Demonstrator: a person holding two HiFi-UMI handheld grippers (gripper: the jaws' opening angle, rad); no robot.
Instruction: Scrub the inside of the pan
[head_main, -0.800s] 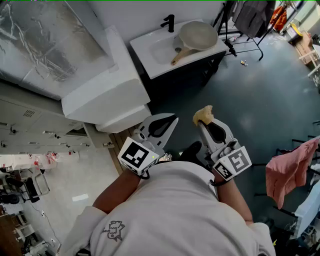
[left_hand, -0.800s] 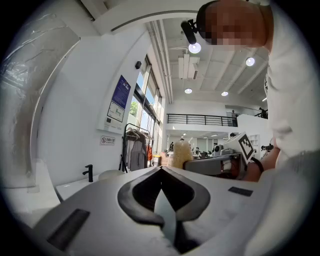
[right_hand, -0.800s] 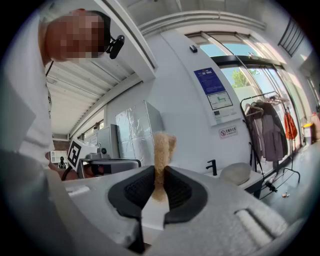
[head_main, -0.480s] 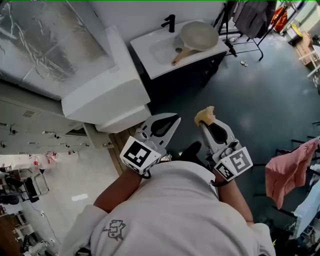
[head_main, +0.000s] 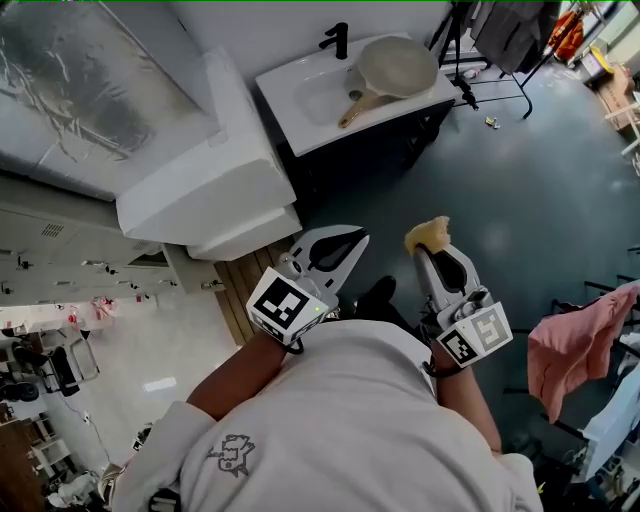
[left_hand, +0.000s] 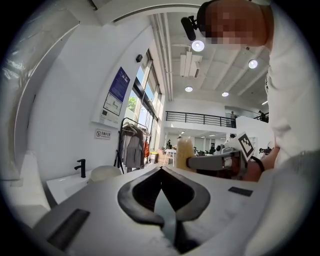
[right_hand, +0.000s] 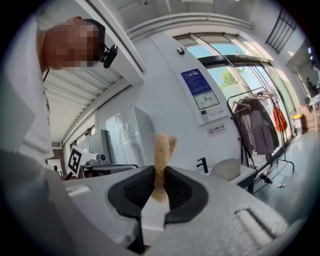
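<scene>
Pan (head_main: 398, 66) atop white sink (head_main: 292, 116), nr tap (head_main: 338, 40)

A white short-sleeved T-shirt (head_main: 340, 420) with a small dark drawing (head_main: 228, 457) is worn. The white plastic left gripper (head_main: 352, 240) and right gripper (head_main: 432, 250) are lined in black and fitted with black-and-white marker cubes (head_main: 283, 308).

Pan (head_main: 397, 66) is sitting on the vanity top (head_main: 300, 125), right of the basin (head_main: 322, 95), with the faucet (head_main: 338, 42) behind. The vanity is standing well ahead of both grippers. Left gripper (head_main: 354, 241) is hanging beside right gripper (head_main: 428, 252), apart. Sponge (head_main: 429, 234) is sticking out from between the right jaws. Clothes rack (head_main: 505, 35) is standing right of the vanity.
</scene>
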